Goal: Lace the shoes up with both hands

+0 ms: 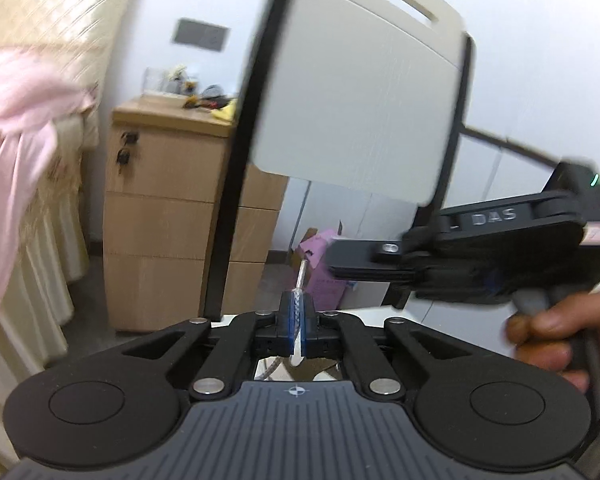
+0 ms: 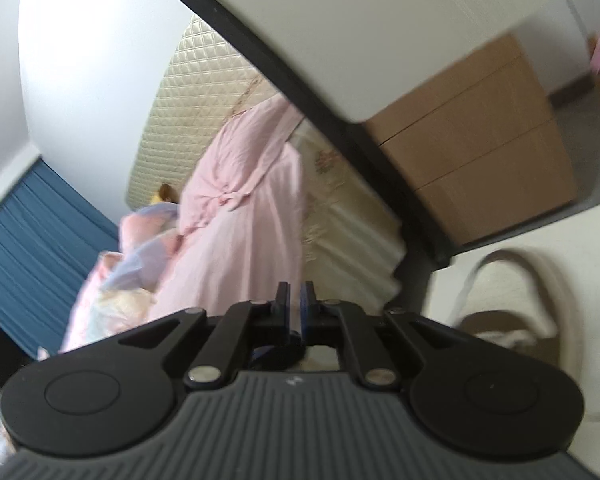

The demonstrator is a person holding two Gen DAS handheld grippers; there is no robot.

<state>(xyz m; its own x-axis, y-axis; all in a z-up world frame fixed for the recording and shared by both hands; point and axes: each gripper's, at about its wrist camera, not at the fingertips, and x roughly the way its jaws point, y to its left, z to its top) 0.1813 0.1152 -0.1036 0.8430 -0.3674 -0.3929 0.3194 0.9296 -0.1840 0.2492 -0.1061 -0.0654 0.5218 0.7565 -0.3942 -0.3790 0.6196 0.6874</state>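
My left gripper is shut on a white braided shoelace. The lace's stiff tip sticks up past the blue pads, and the rest runs down under the gripper. In the left wrist view my right gripper reaches in from the right, level with the lace tip and just beside it, held by a hand. In its own view the right gripper shows a narrow slit between its pads with nothing in it. A beige shoe with a brown inside lies on the white table at the right.
A white chair back on a black frame stands close ahead. Behind it are a wooden drawer cabinet, a pink box on the floor, and a bed with pink cloth hanging over it.
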